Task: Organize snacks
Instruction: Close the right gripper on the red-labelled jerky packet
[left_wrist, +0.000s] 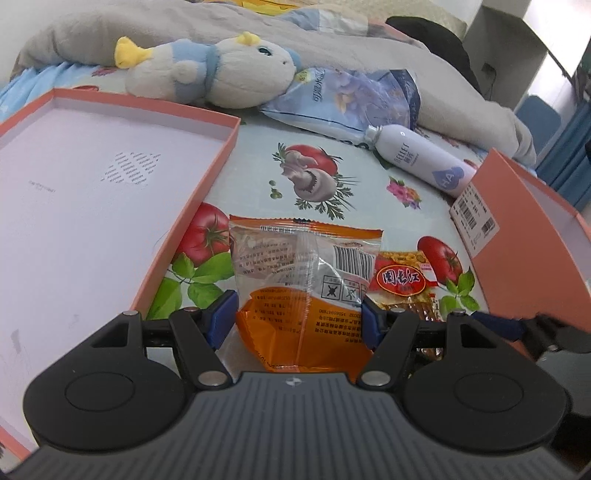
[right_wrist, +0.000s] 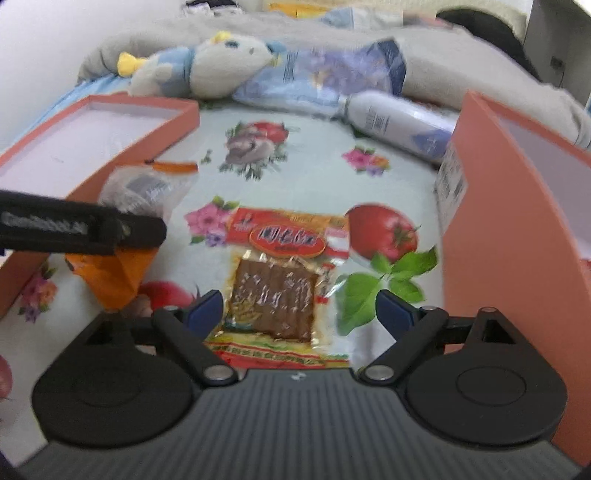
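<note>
Our left gripper seems clamped on the light, crinkly orange-and-clear snack packet. Our right gripper stands open around the flat, slippery red foil snack pouch; grip its sides.

- My work surface is a bed sheet printed with tomatoes and flowers.
- Rumpled grey blanket behind.
- White shelving far right.
</note>
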